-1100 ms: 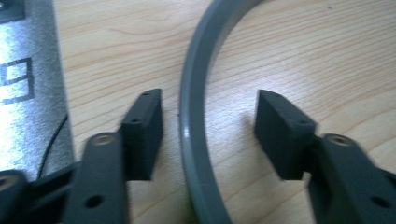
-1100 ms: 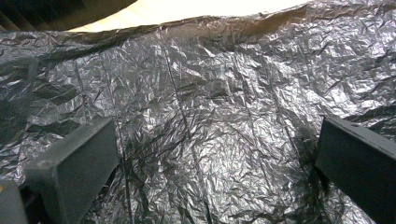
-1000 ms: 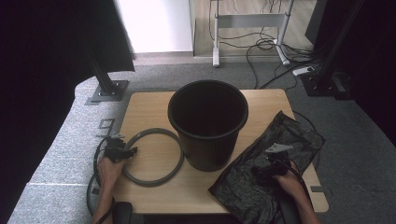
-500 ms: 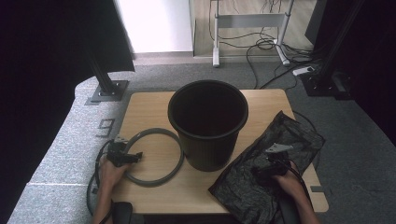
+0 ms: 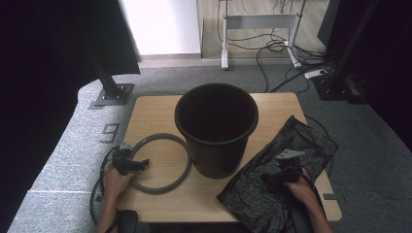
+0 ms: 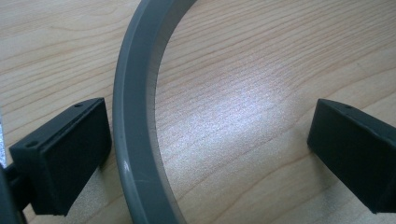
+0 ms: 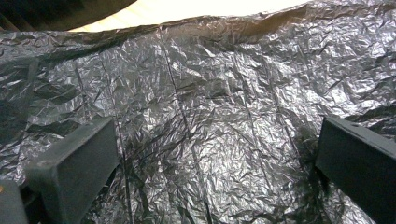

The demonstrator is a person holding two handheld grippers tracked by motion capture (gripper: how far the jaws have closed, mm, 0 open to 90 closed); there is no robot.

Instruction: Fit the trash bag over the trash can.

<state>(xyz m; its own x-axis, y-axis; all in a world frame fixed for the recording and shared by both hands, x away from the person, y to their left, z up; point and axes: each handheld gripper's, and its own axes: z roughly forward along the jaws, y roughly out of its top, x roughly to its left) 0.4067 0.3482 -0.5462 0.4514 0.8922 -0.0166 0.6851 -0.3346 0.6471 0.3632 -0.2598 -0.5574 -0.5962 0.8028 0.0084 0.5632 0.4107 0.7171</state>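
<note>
A grey ring point(image 5: 160, 137) lies flat on the wooden table point(image 5: 155, 111), left of a black bin point(image 5: 216, 126) that stands upright in the middle. My left gripper point(image 5: 142, 165) is at the ring's left side. Its jaws have just been opening and now stand wide. The ring's band point(image 6: 135, 116) runs between them close to the left pad point(image 6: 65, 154), and neither pad presses on it. My right gripper point(image 5: 268, 180) is open and hovers low over a crumpled black plastic bag point(image 5: 311, 141). The bag point(image 7: 210, 93) spreads under both its jaws.
The bag drapes over the table's right front corner. Grey carpet surrounds the table, with a black stand foot point(image 5: 114, 94) at the back left and cables and a power strip point(image 5: 316, 74) at the back right.
The left gripper has shifted a little toward the near edge along the ring's left side. The right gripper, the bag and the bin have not moved.
</note>
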